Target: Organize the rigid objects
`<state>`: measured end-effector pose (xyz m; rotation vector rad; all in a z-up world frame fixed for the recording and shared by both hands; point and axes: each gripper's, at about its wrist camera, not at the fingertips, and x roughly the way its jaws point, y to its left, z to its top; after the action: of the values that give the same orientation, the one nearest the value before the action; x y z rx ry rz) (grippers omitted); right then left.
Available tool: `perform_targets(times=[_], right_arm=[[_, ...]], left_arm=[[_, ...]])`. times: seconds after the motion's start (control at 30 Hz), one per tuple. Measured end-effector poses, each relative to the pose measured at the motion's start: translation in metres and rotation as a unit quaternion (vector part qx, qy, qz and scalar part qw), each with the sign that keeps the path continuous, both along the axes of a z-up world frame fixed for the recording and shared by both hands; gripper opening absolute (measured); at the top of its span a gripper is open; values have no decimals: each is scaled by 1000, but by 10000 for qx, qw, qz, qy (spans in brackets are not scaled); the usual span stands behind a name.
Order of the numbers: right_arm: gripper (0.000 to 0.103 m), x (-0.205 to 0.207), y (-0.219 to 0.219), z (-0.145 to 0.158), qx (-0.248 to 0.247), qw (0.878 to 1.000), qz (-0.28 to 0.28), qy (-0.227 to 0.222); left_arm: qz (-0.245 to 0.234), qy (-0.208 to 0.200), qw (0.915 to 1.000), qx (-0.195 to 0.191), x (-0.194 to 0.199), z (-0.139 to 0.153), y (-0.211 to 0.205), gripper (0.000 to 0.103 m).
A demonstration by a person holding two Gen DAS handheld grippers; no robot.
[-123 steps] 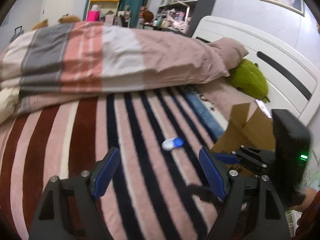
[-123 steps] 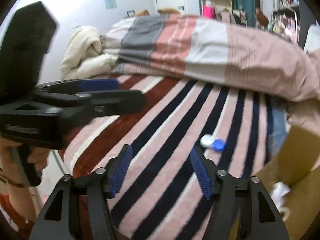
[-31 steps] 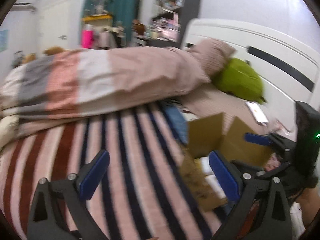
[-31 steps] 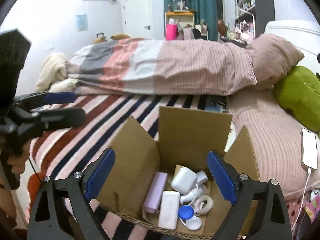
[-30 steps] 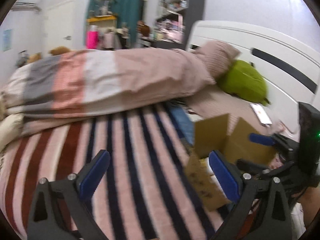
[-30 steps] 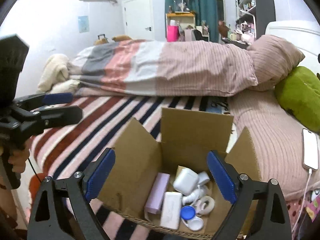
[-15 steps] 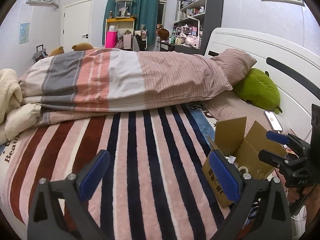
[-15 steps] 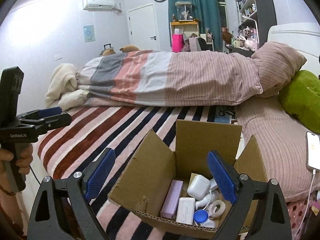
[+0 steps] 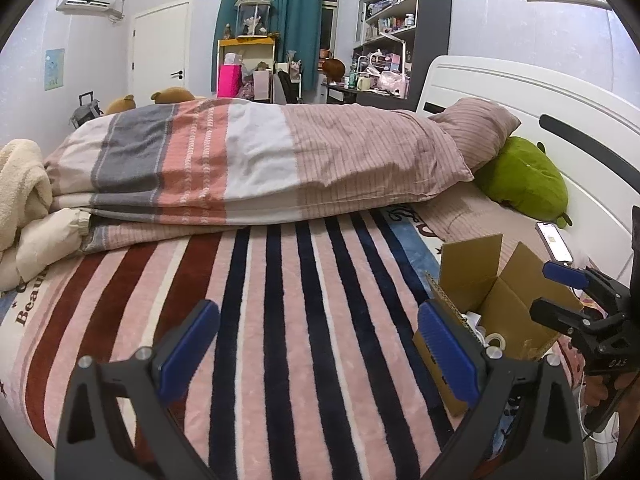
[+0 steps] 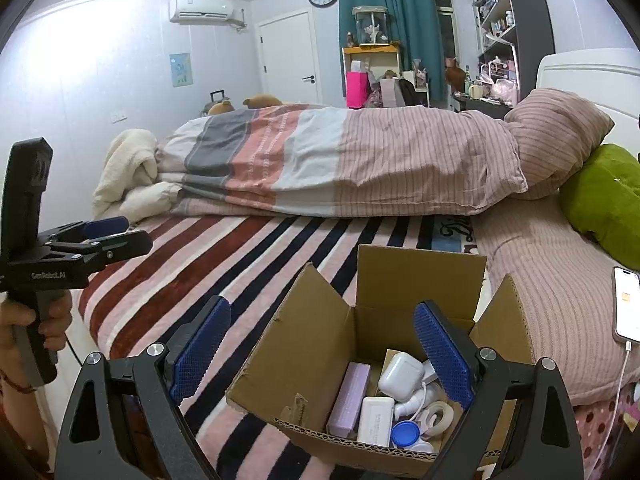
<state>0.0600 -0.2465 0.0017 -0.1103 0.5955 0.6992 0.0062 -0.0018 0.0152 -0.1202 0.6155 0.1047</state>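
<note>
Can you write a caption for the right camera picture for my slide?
Open right gripper above a cardboard box of small items on a striped bed.

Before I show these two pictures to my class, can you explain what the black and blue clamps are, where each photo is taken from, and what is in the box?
A person holds one two-finger gripper in each hand; a fisheye camera on each looks along its blue fingers. The left gripper and the right gripper are both open and hold nothing. The left view looks across a striped blanket on a bed; the right view looks down into an open cardboard box. Inside lie a white earbud case, a lilac box, a white rectangular case, a tape roll and a blue-lidded case. A phone lies nearby.
</note>
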Motion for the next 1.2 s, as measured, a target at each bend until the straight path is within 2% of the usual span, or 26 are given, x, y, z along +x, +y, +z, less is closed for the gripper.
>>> perform_targets(times=[1.2], right_arm=[[92,-3,2,3,13,10000,0,17]], left_arm=[[55,10,10000,2,-2,-3,3,99]])
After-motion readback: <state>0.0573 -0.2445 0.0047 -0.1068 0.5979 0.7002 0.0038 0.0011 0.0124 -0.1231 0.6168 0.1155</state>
